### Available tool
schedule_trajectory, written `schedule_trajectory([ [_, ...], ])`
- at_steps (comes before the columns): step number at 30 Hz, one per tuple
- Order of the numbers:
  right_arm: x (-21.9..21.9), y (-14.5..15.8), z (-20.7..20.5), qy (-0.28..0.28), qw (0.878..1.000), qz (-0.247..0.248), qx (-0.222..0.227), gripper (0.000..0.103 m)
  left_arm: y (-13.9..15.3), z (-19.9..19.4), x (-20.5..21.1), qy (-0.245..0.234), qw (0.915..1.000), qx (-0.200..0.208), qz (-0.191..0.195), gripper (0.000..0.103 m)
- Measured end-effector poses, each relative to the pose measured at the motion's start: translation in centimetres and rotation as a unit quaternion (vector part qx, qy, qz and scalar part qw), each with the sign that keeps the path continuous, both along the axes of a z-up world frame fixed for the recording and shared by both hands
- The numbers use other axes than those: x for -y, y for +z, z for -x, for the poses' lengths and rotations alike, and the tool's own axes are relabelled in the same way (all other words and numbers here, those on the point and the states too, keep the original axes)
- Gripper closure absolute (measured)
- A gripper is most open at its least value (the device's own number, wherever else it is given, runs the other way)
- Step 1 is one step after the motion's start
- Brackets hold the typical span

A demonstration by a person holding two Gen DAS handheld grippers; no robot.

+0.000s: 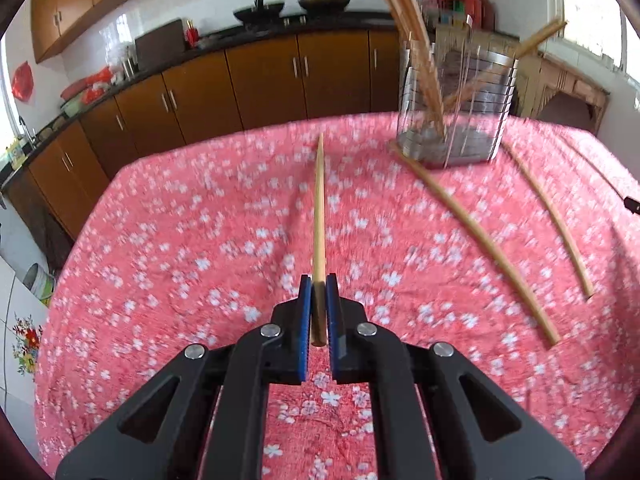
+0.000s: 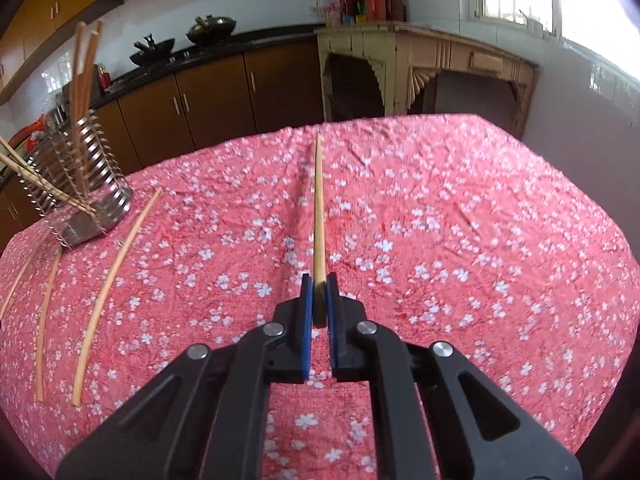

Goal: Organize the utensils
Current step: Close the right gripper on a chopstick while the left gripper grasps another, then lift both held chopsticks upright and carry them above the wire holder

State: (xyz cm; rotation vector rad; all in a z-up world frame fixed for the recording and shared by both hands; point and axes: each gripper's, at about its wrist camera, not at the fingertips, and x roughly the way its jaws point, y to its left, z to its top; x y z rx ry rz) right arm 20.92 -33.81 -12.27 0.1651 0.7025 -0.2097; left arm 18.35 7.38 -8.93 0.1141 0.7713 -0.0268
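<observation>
Chopstick [image 1: 319,216] pinched tight in left gripper [image 1: 319,280]; right gripper [image 2: 319,278] likewise clamps own chopstick [image 2: 319,208]. Long free ends could snag wire holder [image 1: 456,96] rim, tipping it.

One wooden chopstick [image 1: 319,216] is clamped in each claw, pointing forward above the tabletop. The wire metal holder [image 1: 456,108] stands upright with several chopsticks leaning inside. More chopsticks [image 2: 116,264] lie flat beside it.
</observation>
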Motion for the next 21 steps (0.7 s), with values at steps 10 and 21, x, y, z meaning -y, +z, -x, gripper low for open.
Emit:
schedule_trajectory([
  [10,-0.1,5.3,2.3,0.011,0.997,0.007,0.082,0.095,6.6,2.2,-0.5,0.006,0.9927,0.112,0.045,0.096],
  [21,-0.3,9.5,3.3,0.016,0.989,0.001,0.144,0.095,8.9,2.9,-0.9,0.018,0.9841,0.164,0.065,0.096],
])
